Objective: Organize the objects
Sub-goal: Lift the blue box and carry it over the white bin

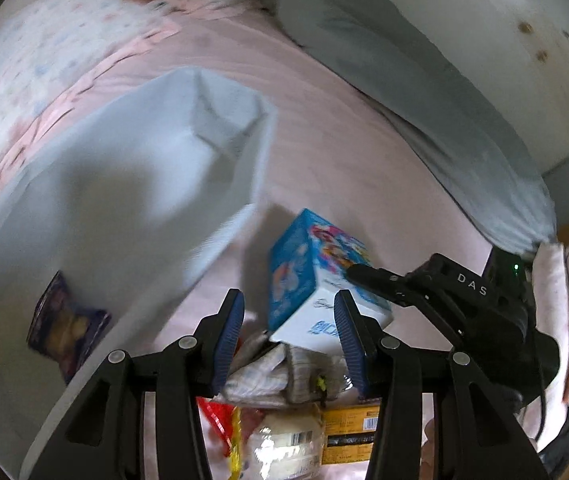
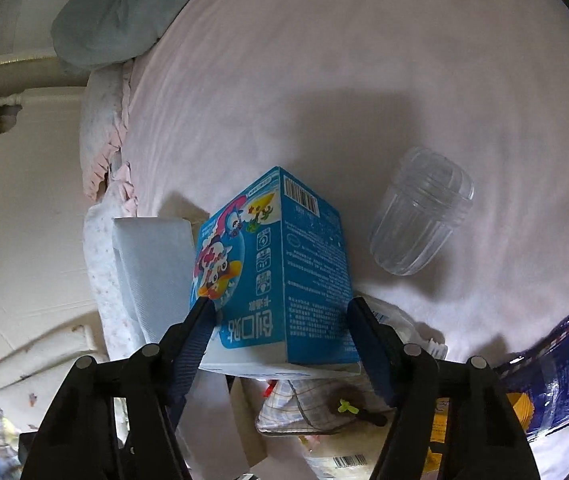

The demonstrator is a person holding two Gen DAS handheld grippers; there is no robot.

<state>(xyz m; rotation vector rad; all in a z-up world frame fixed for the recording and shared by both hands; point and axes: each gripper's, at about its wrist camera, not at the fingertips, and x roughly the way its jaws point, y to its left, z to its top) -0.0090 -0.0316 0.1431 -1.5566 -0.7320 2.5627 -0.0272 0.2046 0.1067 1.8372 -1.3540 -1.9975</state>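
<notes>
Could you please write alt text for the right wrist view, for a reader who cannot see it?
The right gripper clamps a blue cartoon-printed carton above a pink bedsheet. A clear ribbed plastic jar lies on its side to the right, a folded white tissue stack sits left, and a dark blue snack bag lies at lower right.

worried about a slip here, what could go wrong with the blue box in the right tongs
The right tongs pinch the blue carton only near its lower end, so it may pivot or slide out.

If it drops, it would probably land on the loose pile of snack packets below and could scatter them.

The clear plastic jar lies on its side on the pink sheet; a swing that way might set it rolling.
</notes>
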